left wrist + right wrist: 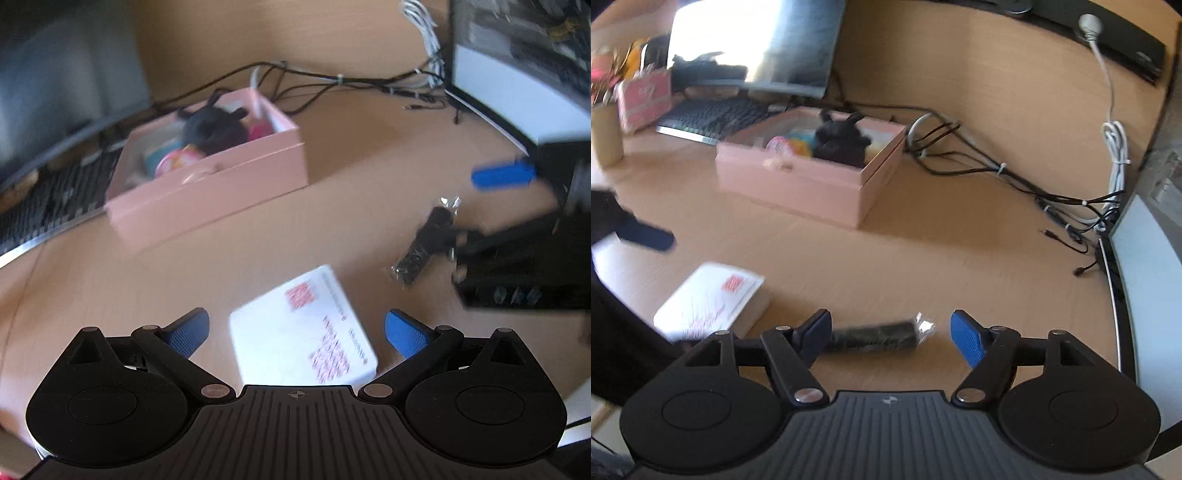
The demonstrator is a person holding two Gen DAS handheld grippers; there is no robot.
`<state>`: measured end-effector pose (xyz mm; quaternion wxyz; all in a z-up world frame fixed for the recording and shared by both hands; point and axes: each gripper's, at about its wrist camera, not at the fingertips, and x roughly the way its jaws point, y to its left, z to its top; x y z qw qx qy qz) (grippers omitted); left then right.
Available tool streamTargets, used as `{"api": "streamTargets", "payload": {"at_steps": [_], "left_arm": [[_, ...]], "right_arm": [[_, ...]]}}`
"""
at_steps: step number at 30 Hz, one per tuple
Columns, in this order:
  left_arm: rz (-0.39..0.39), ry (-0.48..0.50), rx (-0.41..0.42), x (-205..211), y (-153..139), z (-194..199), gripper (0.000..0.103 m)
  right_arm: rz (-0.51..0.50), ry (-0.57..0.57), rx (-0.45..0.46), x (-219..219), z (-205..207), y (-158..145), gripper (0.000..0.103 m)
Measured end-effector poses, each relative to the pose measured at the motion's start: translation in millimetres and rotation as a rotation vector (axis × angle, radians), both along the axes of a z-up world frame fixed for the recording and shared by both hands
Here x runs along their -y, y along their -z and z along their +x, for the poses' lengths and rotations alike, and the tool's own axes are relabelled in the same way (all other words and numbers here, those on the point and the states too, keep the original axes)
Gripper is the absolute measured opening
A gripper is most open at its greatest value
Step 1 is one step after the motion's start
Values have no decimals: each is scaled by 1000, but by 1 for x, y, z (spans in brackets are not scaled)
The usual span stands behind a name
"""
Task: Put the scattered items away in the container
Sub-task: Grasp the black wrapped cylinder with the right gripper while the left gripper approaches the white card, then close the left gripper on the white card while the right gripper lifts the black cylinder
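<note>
Black wrapped stick (873, 335) lies crosswise between the wide-open, empty right hand-held gripper (891, 334) fingers near the worktop's front edge, while the open left hand-held gripper (297, 330) straddles the white box (301, 328).

Keyboard (713, 117), monitor (757, 40) — tangled cables (1015, 173)

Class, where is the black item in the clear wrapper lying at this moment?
The black wrapped item lies on the wooden desk between the open right gripper's fingers, right of the white box.
</note>
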<state>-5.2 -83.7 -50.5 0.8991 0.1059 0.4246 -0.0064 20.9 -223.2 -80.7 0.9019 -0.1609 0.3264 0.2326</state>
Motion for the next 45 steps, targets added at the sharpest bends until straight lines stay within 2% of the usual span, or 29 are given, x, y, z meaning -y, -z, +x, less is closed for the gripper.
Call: {"api": "streamTargets", "payload": {"at_steps": [6,10,13,16,18,20,21,24,25,28,31,33,38,41,43,45], "left_arm": [[63,40,-38,-7,11,-5,103],[134,21,-38,-29,9,-16,103],[196,-50,-48,-58,8,-20,103],[259,-170,-53,-94,6,-20,103],[271,-250,-46,-117,2,-20,103],[219,-309,-31,-138,-6,-20,103],[152,-324,-23,-147,-12,-21,103],[-136,-281,20,-159,-32,-19,103],[-181,-263,39,-155,-36,-16,103],[-183,-231,56,-130,-37,4,103],[-106,-243,20,-110,-25,24,103],[-76,-253,-11,-108,-12,32,103],[-81,-249,-38,-119,13,37,103],[-101,-227,-22,-121,17,34,103],[-108,-202,-15,-118,17,30,103],[-117,-175,-11,-115,18,27,103]], "right_arm": [[48,-3,37,-1,8,-17,72],[62,-36,38,-10,11,-15,72],[70,-72,35,-18,10,-14,72],[68,-97,38,-25,9,-12,72],[71,-102,48,-28,8,-12,75],[71,-104,65,-29,7,-13,77],[69,-105,73,-29,6,-14,78],[69,-97,85,-25,5,-18,82],[69,-91,85,-24,5,-18,83],[60,-70,81,-20,6,-19,83],[50,-46,84,-14,5,-18,84],[47,-30,81,-9,5,-18,85],[58,3,42,7,9,-12,87],[112,-35,1,16,6,-12,99],[127,-85,-11,18,0,-11,101],[97,-127,-4,16,-6,-7,101]]}}
